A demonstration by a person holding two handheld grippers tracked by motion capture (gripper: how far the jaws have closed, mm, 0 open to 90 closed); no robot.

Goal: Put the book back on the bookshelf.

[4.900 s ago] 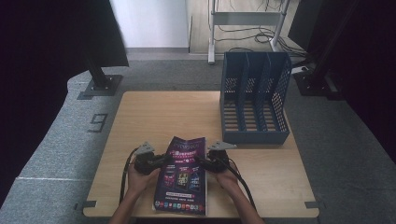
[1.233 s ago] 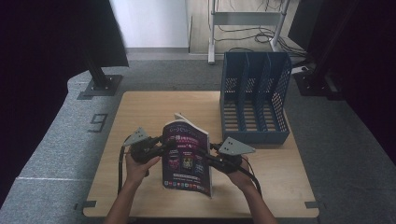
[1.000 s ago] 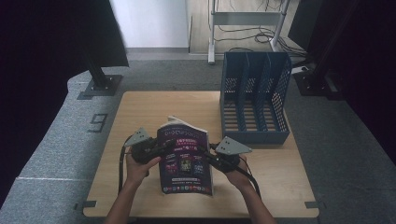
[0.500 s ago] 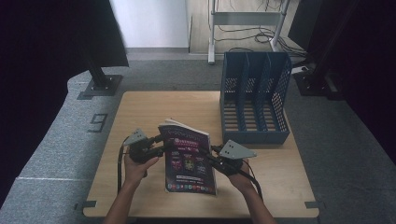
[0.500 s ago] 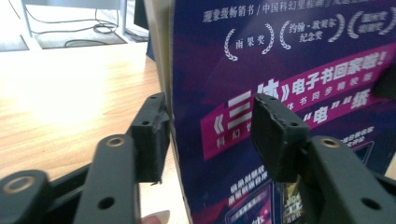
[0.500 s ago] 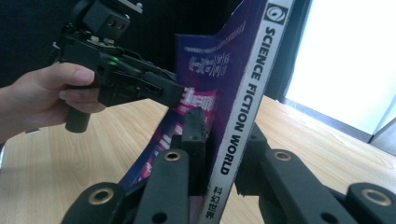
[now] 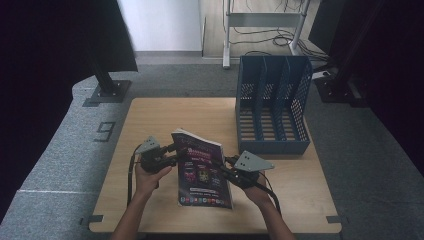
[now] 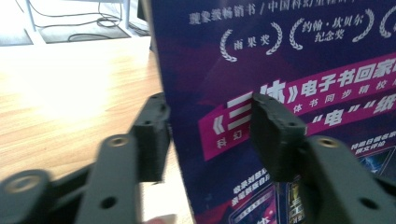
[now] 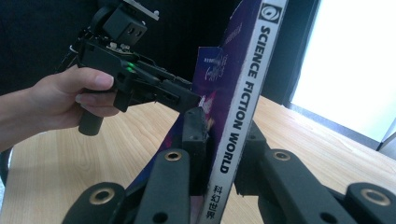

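Observation:
A purple science-fiction magazine (image 7: 202, 172) stands tilted up off the wooden table (image 7: 165, 115), held between both hands. My right gripper (image 7: 227, 167) is shut on its spine (image 9: 252, 84), one pad on each side. My left gripper (image 7: 175, 152) is at the opposite edge. In the left gripper view its jaws (image 8: 212, 126) straddle the cover's edge (image 8: 303, 56) with a visible gap, and they have just been closing around it. The right gripper view shows the left gripper (image 9: 187, 98) and its hand reaching the magazine's far edge.
A blue slotted file rack (image 7: 270, 100) stands at the table's far right, its compartments open to the top. Bare wood lies to the left and behind the magazine. Dark stands and cables sit on the floor beyond the table.
The magazine, flat on the table several seconds ago, has been raised onto its lower edge. Over the last second it shifted slightly right; both hands stayed close.

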